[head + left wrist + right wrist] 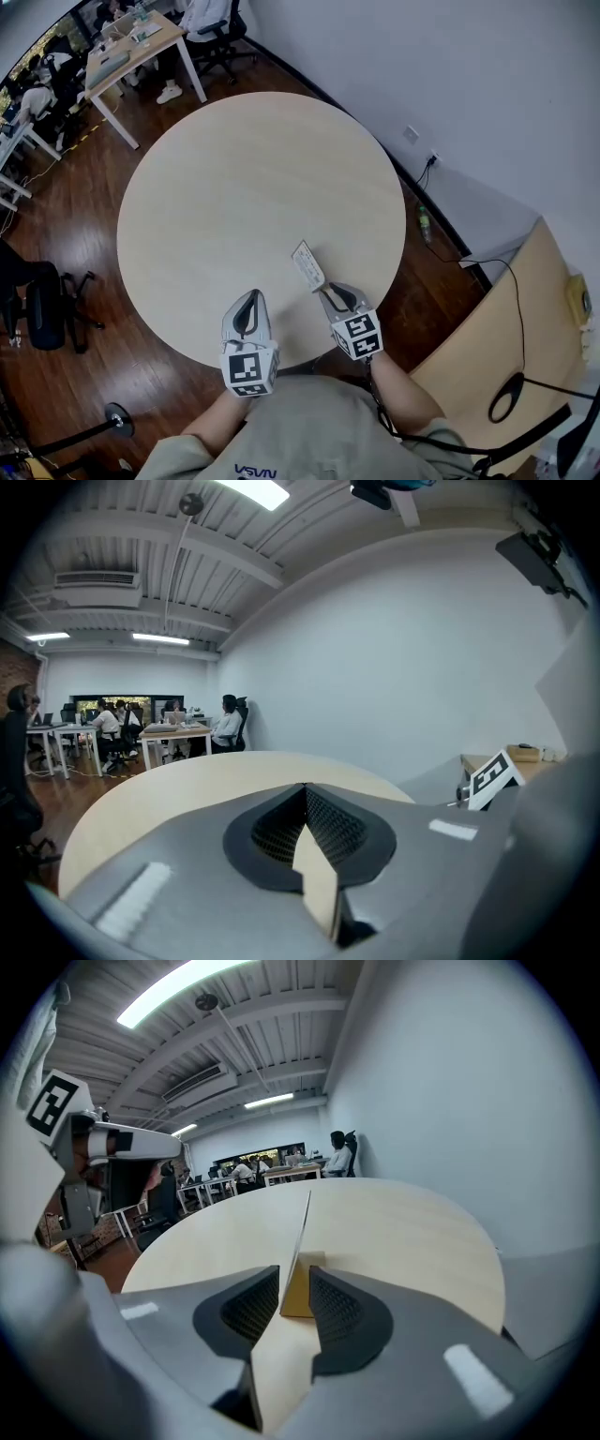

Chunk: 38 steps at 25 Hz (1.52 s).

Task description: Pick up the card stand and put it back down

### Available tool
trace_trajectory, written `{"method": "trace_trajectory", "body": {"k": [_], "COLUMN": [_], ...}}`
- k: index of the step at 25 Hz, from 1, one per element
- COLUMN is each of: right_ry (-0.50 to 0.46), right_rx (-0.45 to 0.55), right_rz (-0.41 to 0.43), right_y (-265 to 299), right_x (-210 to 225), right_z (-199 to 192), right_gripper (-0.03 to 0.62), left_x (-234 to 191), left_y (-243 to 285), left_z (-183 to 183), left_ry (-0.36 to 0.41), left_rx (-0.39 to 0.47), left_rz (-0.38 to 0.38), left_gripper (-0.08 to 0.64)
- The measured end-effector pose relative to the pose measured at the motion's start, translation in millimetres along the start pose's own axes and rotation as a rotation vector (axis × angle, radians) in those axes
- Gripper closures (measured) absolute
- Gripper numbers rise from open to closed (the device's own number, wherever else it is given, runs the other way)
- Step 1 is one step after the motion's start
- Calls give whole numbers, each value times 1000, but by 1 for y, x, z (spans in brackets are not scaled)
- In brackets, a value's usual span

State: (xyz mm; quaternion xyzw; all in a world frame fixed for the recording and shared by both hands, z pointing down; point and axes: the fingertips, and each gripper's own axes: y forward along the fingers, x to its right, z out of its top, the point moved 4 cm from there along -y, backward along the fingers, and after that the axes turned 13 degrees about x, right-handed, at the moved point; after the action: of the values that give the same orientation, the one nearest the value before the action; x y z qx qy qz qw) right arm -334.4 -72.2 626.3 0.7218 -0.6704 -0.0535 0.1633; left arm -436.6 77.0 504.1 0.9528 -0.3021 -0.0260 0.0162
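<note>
Right claw (294,1267) parted astride card stand (298,1296), card face visible only overhead

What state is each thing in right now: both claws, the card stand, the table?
Left claw: shut, nothing in it.
Right claw: open, its pads on either side of the stand's wooden base, not pressing on it.
Card stand: standing on the table, card upright in its base, released.
Round table: carries the card stand near the person's edge.
</note>
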Motion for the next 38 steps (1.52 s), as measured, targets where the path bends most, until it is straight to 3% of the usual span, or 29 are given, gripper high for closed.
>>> {"method": "trace_trajectory", "body": {"k": [9,19,22,28,38], "right_ry": [37,49,25,26,65], "right_rx": [232,425,437,462,502], "right_rz": [-314,-636,-711,-861,-1115], "right_y": [-111,-226,-254,-330,-483], "right_x": [24,13,6,-18,-102], "right_z": [92,144,146,138,94], "right_gripper": [592,592,592,592,592], "left_x": [72,176,205,265,345], "left_y": [29,12,0,-46,-178], "left_z": [42,71,76,91,99], "left_ry": [-57,-89,-120,-115,-68], "left_rx": [72,54,57,68,75], "left_rz": [-242,-667,-795,-961,-1130], "left_gripper": [552,552,554,553,553]}}
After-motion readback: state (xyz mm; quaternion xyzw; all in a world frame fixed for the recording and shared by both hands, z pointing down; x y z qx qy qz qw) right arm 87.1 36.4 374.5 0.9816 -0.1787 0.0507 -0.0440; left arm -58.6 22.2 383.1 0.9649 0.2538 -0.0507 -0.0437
